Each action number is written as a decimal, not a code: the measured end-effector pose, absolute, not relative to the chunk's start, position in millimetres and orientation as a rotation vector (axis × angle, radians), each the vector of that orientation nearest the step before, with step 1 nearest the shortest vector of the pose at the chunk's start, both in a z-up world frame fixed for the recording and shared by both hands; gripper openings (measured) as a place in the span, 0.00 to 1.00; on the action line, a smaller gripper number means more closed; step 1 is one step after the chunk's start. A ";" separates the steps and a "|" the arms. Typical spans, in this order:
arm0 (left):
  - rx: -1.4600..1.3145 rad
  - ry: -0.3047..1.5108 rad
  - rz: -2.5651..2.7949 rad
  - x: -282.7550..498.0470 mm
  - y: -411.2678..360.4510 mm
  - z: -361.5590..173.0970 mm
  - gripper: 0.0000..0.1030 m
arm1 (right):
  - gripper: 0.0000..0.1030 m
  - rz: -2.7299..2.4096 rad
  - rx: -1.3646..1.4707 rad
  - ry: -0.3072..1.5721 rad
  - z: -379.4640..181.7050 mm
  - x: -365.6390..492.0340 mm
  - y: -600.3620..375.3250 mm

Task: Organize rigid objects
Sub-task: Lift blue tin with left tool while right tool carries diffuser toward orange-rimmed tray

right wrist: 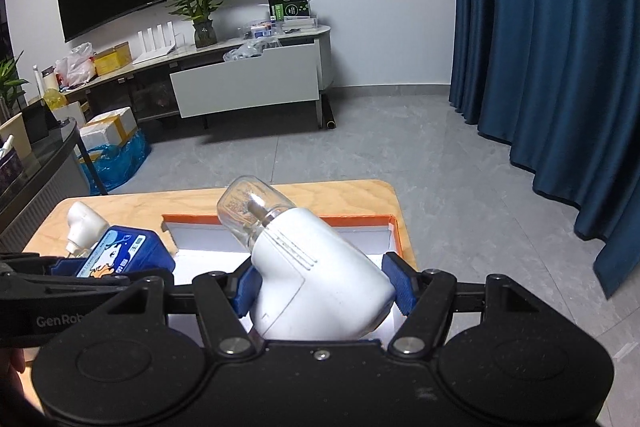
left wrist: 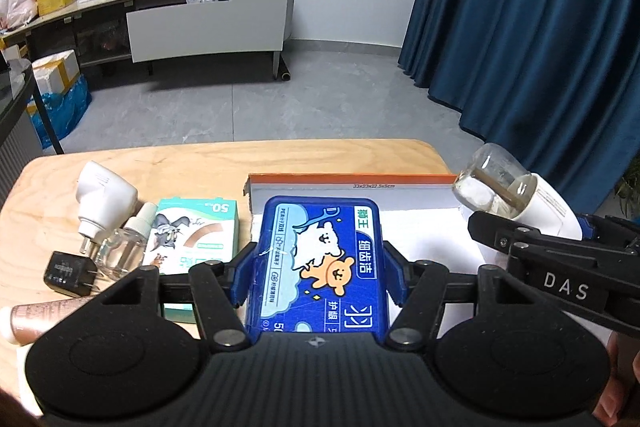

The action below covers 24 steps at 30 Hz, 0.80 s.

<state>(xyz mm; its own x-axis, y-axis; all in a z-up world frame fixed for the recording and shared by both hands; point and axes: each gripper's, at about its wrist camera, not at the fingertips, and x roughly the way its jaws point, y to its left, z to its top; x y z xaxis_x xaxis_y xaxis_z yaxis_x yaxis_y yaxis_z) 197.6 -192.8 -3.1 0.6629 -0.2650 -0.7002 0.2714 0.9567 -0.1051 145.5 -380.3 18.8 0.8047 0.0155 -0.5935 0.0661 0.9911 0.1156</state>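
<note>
1. Nearest us in the left wrist view, our left gripper (left wrist: 318,275) is clamped on a blue case (left wrist: 320,263), its blue pads pressing the case's two long sides.
2. We take the tray (left wrist: 352,183), a shallow white box with an orange rim on the wooden table (left wrist: 200,163), as our landmark. The case hangs over the tray's near left part, its long axis running straight from us toward the tray's far wall.
3. In the right wrist view, our right gripper (right wrist: 324,287) is clamped on a white plug-in heater (right wrist: 320,275) with a clear bottle (right wrist: 248,215) screwed into it. The bottle end points up and away from us, tilted to the left.
4. That heater hangs over the tray's middle to right part. We cannot tell whether either item touches the tray floor.
5. The relation that matters, as we judge it: both items sit above the tray, side by side, the case on the left, so each hand likely needs only to lower and let go, keeping clear of the other.
6. Left of the tray, on the table, lie a second white heater (left wrist: 106,195), a small clear bottle (left wrist: 128,243), a bandage box (left wrist: 196,239), a black charger (left wrist: 70,273) and a pink tube (left wrist: 48,315).
</note>
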 end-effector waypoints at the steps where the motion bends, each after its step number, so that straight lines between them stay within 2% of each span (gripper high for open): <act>1: 0.015 0.790 -0.304 187.2 -198.0 1.2 0.62 | 0.75 -0.027 0.135 0.636 18.0 147.2 -381.6; 24: 0.021 0.822 -0.311 197.6 -212.7 -10.8 0.62 | 0.75 -0.062 0.092 0.683 -2.6 171.3 -379.4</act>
